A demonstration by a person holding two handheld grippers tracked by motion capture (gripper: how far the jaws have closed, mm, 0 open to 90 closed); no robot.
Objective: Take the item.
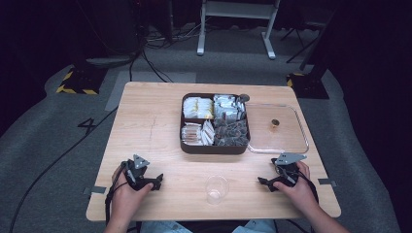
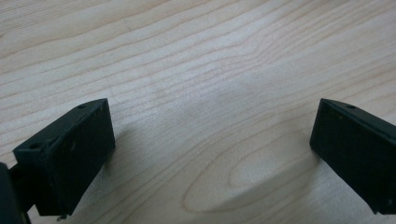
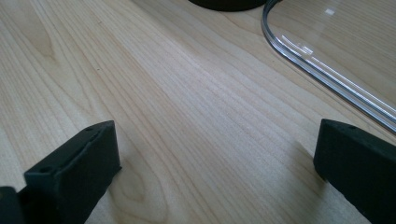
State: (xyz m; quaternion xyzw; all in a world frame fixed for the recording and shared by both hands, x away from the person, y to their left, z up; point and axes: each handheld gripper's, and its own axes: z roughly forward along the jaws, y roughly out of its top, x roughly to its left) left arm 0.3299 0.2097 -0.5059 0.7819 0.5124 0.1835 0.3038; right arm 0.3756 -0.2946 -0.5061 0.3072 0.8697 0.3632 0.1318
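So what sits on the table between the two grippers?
In the high view, a clear cup stands on the table between the left gripper and the right gripper, touching neither; otherwise bare wood.

Wooden table (image 1: 145, 126): one
Dark tray (image 1: 214, 147): one, four compartments of packets
Clear lid (image 1: 291, 141): one, at the tray's 3 o'clock (a small brown knob (image 1: 275, 123) on it)
Clear cup (image 1: 216, 189): one, at the tray's 6 o'clock
Grippers: two, left gripper (image 1: 156, 181) and right gripper (image 1: 265, 183)
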